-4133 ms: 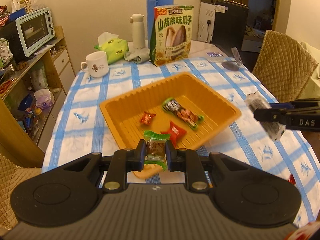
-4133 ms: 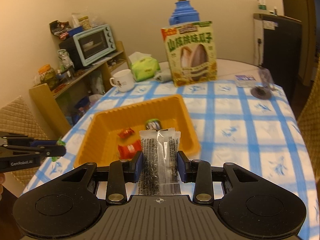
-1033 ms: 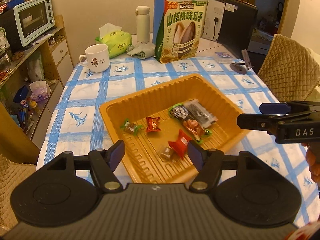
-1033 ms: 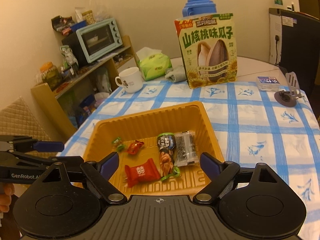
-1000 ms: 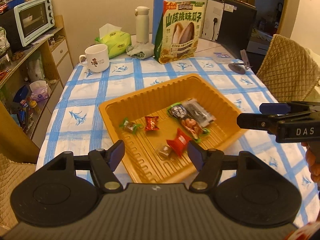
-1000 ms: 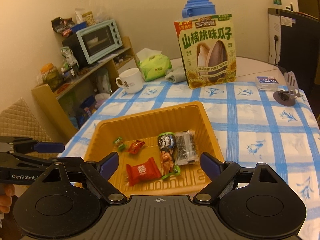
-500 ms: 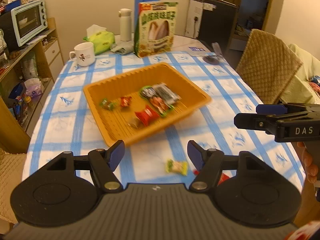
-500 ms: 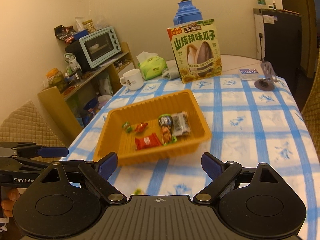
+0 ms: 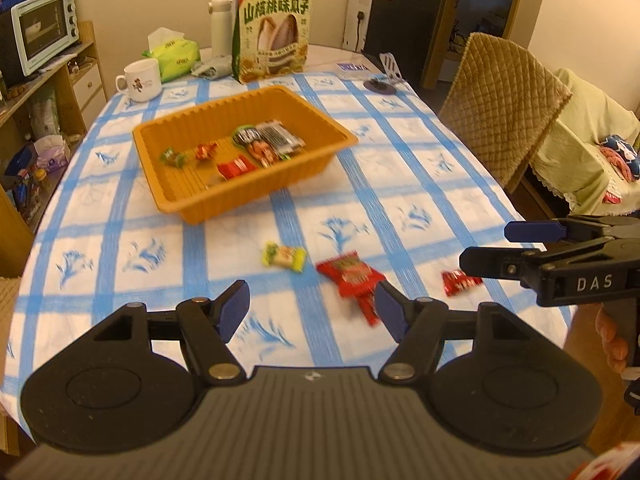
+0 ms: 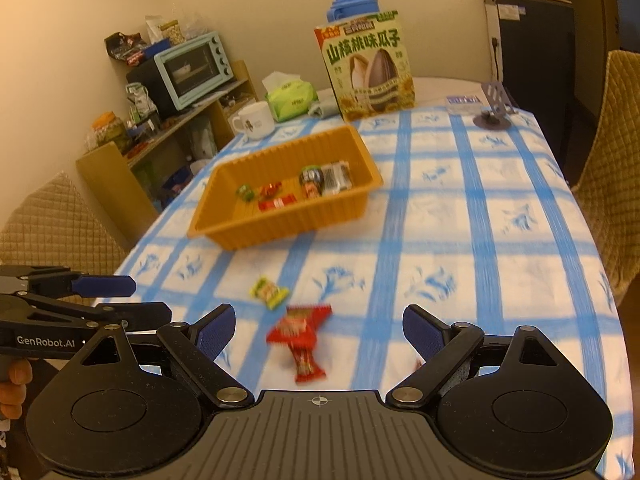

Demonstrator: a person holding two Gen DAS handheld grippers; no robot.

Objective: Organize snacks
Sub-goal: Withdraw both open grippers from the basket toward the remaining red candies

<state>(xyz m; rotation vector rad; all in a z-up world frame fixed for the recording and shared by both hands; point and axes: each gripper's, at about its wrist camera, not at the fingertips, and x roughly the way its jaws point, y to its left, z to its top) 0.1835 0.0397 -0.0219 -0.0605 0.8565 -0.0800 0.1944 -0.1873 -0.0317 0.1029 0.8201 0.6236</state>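
- The left gripper [image 9: 310, 306] has its ridged blue pads spread wide with nothing between them; the right gripper [image 10: 318, 330] is likewise agape and empty.
- The orange tray [image 9: 256, 196] – ribbed plastic, rectangular – sits mid-table on the blue-checked cloth [image 9: 420, 168], holding several crinkly wrapped snacks.
- On the cloth near the grippers lie three loose pieces: a green-yellow candy [image 9: 284, 257], a long glossy red packet [image 9: 354, 280] and a small red sachet [image 9: 458, 282].

place: home dining room | signs: checked tablecloth [image 9: 400, 152], toaster oven [image 9: 38, 36], quilted chair [image 9: 500, 96], mug [image 9: 140, 80]
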